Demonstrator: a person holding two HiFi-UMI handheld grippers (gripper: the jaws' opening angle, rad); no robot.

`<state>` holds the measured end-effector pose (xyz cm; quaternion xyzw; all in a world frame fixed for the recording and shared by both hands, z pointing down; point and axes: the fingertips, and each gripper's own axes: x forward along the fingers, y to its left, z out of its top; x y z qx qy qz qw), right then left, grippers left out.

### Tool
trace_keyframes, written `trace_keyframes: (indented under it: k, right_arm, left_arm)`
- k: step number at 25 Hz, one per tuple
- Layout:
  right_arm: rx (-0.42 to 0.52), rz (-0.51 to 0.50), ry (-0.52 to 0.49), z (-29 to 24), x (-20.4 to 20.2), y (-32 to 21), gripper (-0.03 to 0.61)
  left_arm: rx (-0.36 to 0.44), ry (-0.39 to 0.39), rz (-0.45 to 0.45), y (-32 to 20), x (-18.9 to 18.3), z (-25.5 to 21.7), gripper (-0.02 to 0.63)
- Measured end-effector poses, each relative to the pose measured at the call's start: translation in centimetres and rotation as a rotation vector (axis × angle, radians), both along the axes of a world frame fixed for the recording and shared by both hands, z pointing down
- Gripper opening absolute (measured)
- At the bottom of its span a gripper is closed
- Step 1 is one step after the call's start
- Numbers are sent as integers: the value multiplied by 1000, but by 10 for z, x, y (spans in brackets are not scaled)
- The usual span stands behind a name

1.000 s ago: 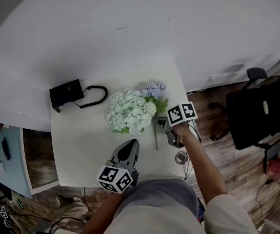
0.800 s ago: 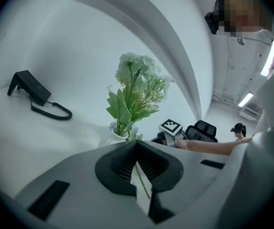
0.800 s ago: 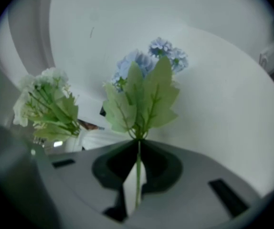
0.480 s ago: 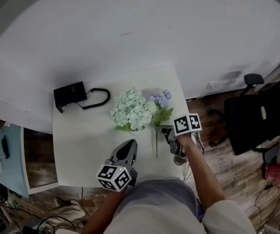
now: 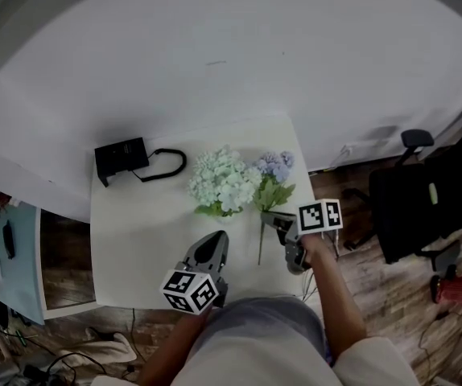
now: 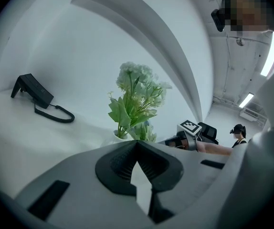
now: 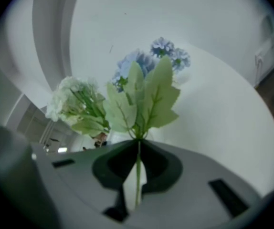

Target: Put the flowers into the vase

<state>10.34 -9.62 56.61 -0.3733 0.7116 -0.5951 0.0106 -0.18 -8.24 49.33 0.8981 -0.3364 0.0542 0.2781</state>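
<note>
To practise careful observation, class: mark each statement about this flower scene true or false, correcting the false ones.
1. The right gripper is shut on the stem of the blue flower. True.
2. The left gripper holds a white flower. False: it is shut and empty.
3. The white-green bouquet lies flat on the table. False: it stands upright in the vase.
4. A black device with a cable sits on the table. True.

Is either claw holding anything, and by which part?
Right gripper pinches the blue artificial flower sprig by its thin green stem, below the leaves; left gripper holds nothing.
</note>
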Motion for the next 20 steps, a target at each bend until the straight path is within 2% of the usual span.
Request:
trace_keyframes:
  k: [12,20]
  right_arm:
    - [142,68,16,-51,11,19,40]
    - [190,118,58,-76,29,24,40]
  left_arm:
    - [20,15,18,3,6,-16,23]
    - [31,28,41,5,13,-24,23]
